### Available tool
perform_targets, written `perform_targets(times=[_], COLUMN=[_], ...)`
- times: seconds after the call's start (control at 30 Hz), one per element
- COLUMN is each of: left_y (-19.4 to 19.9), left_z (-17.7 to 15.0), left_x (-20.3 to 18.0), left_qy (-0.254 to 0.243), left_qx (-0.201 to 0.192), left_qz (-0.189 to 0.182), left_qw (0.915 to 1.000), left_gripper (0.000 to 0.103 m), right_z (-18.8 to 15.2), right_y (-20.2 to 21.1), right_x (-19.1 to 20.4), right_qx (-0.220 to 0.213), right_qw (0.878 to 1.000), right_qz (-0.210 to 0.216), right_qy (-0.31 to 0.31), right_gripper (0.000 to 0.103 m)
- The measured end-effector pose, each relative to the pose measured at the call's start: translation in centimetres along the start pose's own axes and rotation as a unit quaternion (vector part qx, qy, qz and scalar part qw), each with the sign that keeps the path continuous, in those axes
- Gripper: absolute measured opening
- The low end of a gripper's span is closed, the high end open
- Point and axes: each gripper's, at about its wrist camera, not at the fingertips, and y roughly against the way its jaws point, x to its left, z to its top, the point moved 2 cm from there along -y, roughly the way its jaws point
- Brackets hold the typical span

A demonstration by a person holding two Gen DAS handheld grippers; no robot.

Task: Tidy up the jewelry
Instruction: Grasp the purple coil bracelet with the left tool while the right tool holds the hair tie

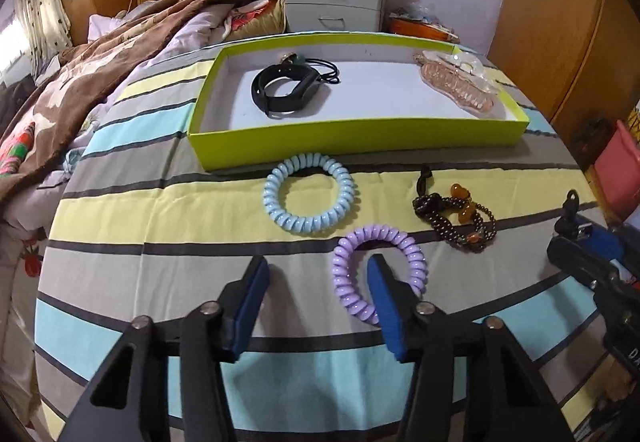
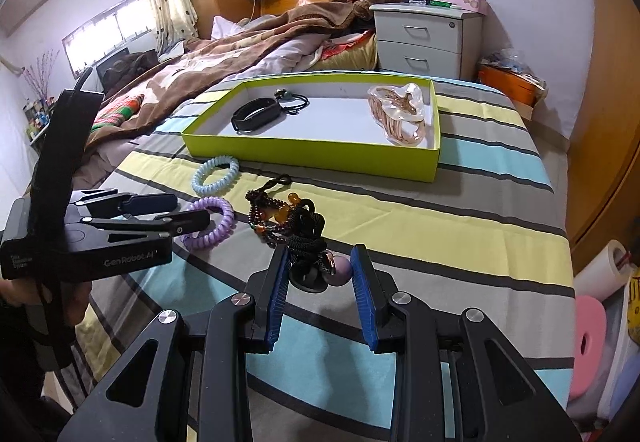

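- Our left tool (image 1: 318,274) stands part-spread over the striped bed (image 1: 160,201); the purple coil band (image 1: 378,272) lies flat with its near-left arc between the pads, and the right pad (image 1: 384,298) sits inside the ring. We see no pinch yet.
- The band lies just right of the tool's midline, so the left hand is clearly the nearer.
- Our right tool (image 2: 320,274) pinches a black corded pendant (image 2: 312,238), lifted off the bed.
- The green box (image 1: 352,137) lies beyond, past the blue coil band (image 1: 308,195); the bead bracelet (image 1: 456,217) lies right.
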Motion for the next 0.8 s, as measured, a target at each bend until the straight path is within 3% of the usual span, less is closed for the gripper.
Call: perform_targets(times=[0.4,0.8], left_y=[0.3,1.1], left_z=[-0.1,-0.3], left_x=[0.4,0.6], left_qy=[0.013,0.02], left_qx=[-0.003,-0.011], left_qz=[-0.018,-0.032], left_qw=[0.9997,0.9992], left_gripper=[0.011,0.01], right_z=[-0.2,-0.2], right_y=[-0.3,0.0], right_x=[0.3,0.4], right_qx=[0.005,-0.001], right_qw=[1.0,1.0], right_qz=[0.001,-0.004], right_qy=[-0.002,-0.003], right_gripper=[0.032,0.032])
